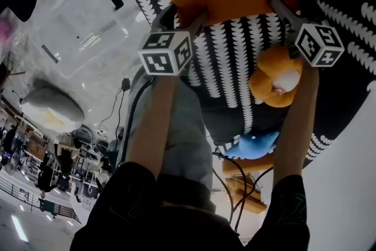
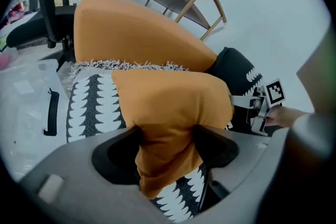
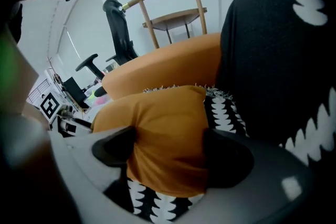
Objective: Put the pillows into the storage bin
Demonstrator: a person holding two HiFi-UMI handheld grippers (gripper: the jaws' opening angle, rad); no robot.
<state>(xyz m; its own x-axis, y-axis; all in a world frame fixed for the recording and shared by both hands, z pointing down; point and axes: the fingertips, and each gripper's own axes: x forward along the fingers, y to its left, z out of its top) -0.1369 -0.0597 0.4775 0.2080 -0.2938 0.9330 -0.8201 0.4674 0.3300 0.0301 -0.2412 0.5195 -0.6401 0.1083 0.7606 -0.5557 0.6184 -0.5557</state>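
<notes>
While both point downward, we see the left hand-held gripper (image 2: 165,150) spread wide, with a corner of the orange pillow (image 2: 170,107) sitting between its jaws. The right hand-held gripper (image 3: 169,153) is spread just as wide around another corner. Directly beneath both hand-held grippers lies a black-and-white patterned pillow (image 1: 223,62).

No words, numbers or brand names can be read anywhere here. The only printed signs are black-and-white square markers: on the cube (image 1: 166,53) just behind the fingers of the left gripper (image 2: 167,144), and on the cube (image 1: 319,44) behind those of the right gripper (image 3: 168,152).
</notes>
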